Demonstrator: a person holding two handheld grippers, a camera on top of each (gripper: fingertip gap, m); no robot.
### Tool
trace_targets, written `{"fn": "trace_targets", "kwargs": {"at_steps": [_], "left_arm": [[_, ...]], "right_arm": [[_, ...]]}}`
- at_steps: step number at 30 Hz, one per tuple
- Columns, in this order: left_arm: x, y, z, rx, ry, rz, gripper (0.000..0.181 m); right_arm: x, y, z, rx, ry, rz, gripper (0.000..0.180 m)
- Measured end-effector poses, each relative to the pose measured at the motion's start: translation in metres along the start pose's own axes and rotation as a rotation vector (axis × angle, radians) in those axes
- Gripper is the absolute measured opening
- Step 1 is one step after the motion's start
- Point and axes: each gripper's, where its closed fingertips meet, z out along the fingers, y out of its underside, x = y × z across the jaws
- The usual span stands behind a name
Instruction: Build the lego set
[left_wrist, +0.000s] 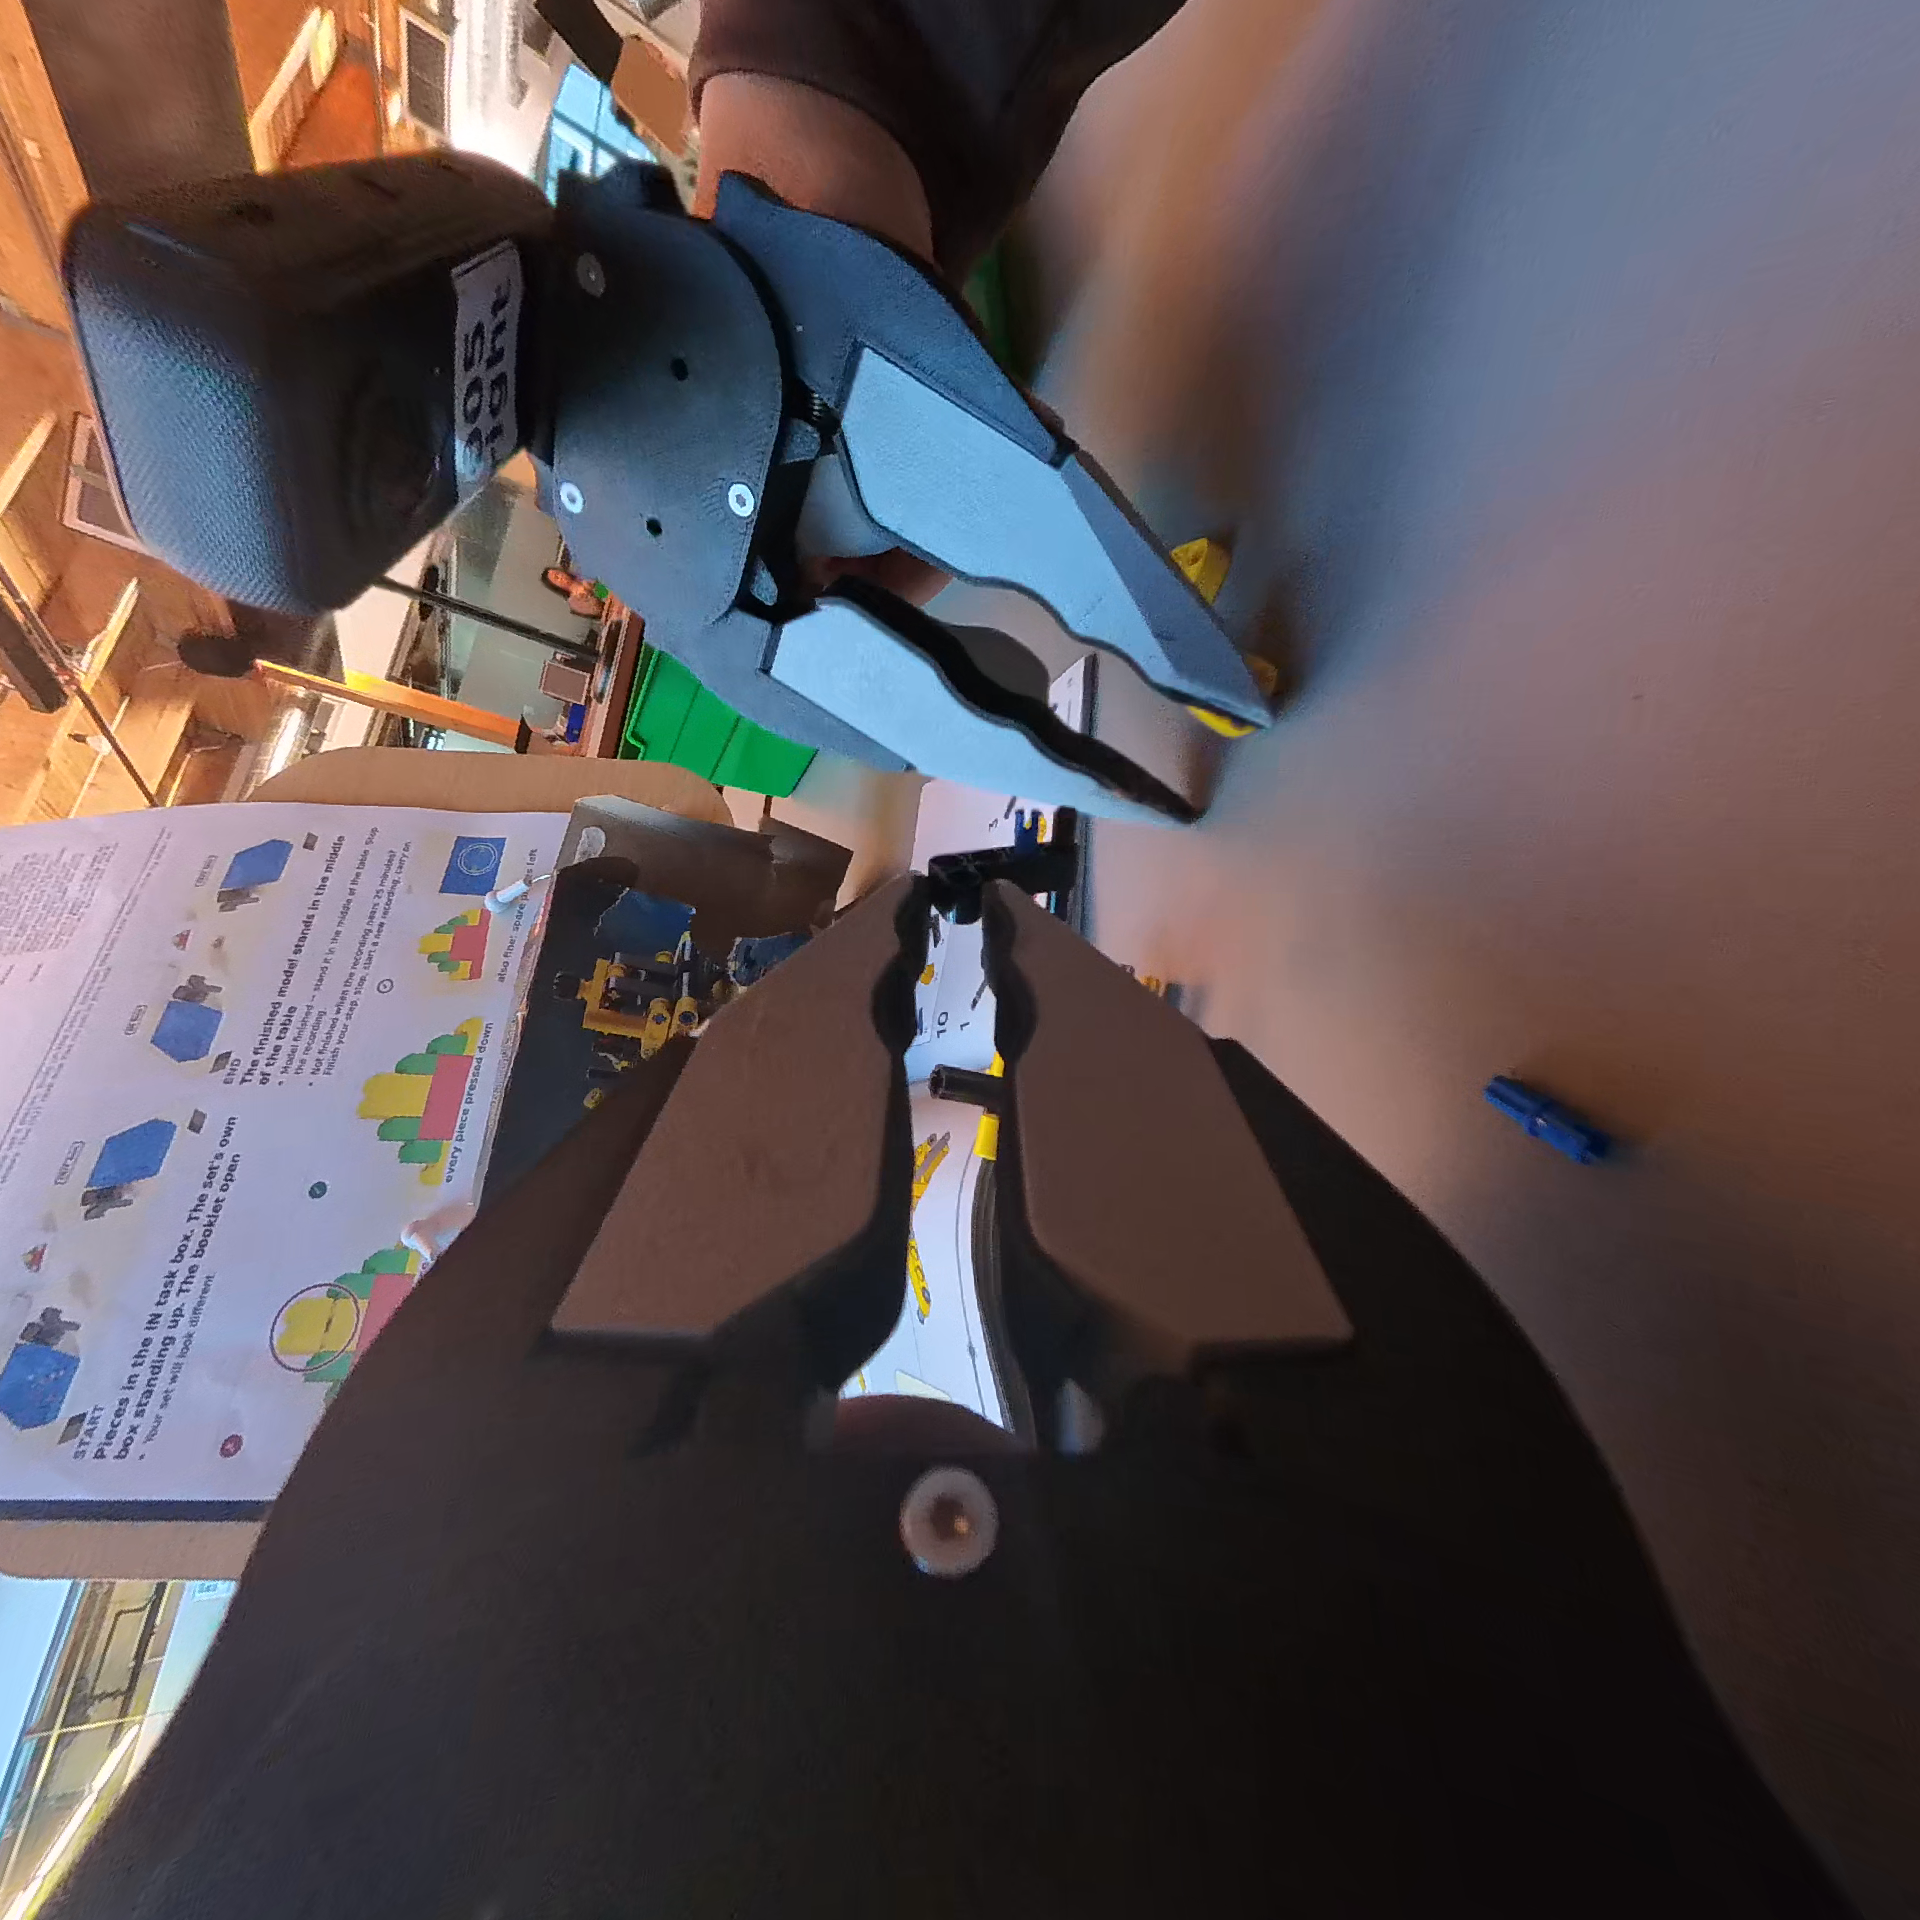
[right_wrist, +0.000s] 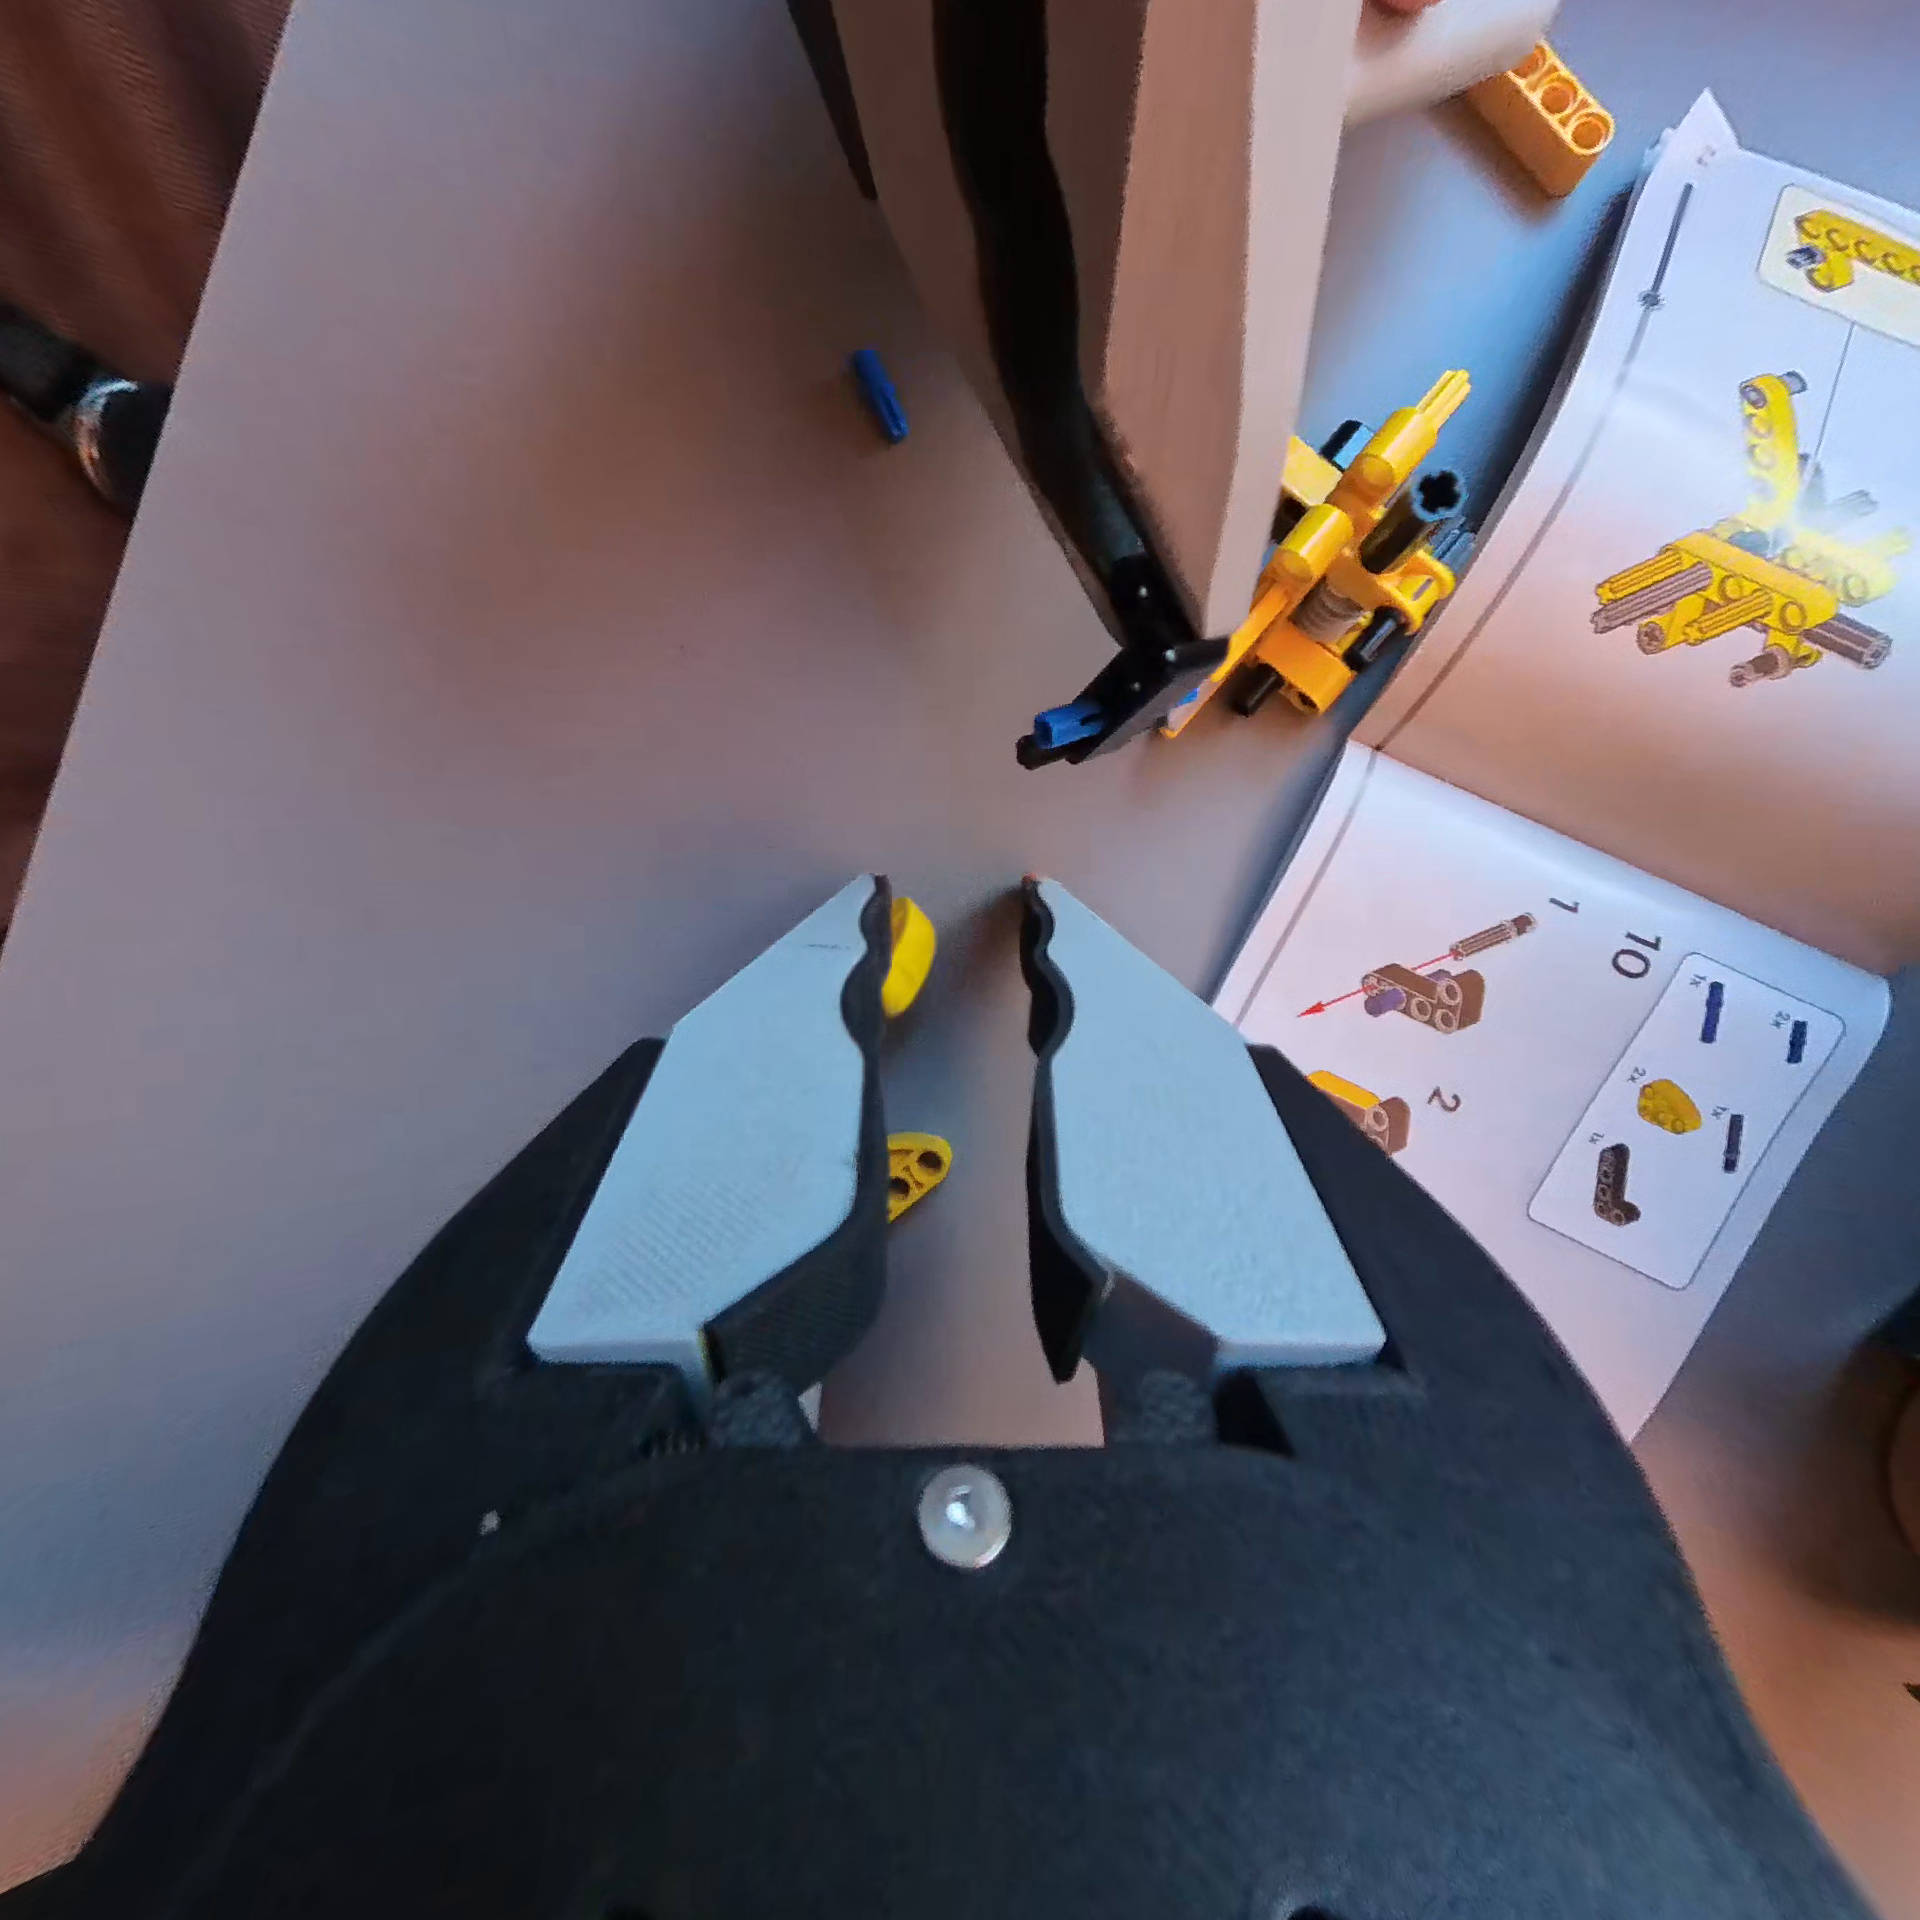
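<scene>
My left gripper (left_wrist: 953, 888) is shut on the small yellow and black lego assembly (right_wrist: 1340, 561); only the assembly's black end (left_wrist: 987, 862) shows past the fingertips in the left wrist view. A blue pin sticks out of that black end (right_wrist: 1060, 719). My right gripper (right_wrist: 954, 888) is open, tips down close to the table, with a small round yellow piece (right_wrist: 906, 956) just inside its left finger and a second yellow piece (right_wrist: 920, 1174) further back between the fingers. The right gripper also shows in the left wrist view (left_wrist: 1216, 764).
A loose blue pin (right_wrist: 880, 395) lies on the grey table (right_wrist: 520, 623). The open instruction booklet (right_wrist: 1558, 1039) lies to the right, with a yellow beam (right_wrist: 1548, 104) beyond it. A printed sheet (left_wrist: 260, 1091) stands on cardboard, near a green bin (left_wrist: 717, 727).
</scene>
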Motion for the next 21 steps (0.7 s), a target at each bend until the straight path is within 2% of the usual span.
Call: {"fn": "trace_targets", "kwargs": {"at_steps": [1,8,13,15,18,21], "left_arm": [[0.000,0.000,0.000,-0.002,0.000,0.000,0.006],[0.001,0.001,0.001,-0.003,0.003,0.000,0.006],[-0.001,0.002,0.000,-0.006,-0.004,-0.002,0.007],[-0.002,0.002,0.000,-0.003,-0.007,-0.005,0.007],[-0.001,0.001,0.000,-0.002,-0.003,-0.004,0.006],[0.000,0.000,0.001,0.001,-0.001,-0.001,0.006]], "right_arm": [[0.000,0.000,0.000,0.001,0.008,-0.001,0.019],[-0.001,0.008,-0.005,0.018,0.088,0.055,0.023],[0.011,0.015,-0.034,0.125,0.252,0.362,0.028],[0.012,0.020,-0.046,0.193,0.350,0.521,0.022],[-0.006,0.011,-0.056,0.364,0.368,0.673,0.023],[-0.021,0.006,-0.049,0.400,0.359,0.732,0.025]]}}
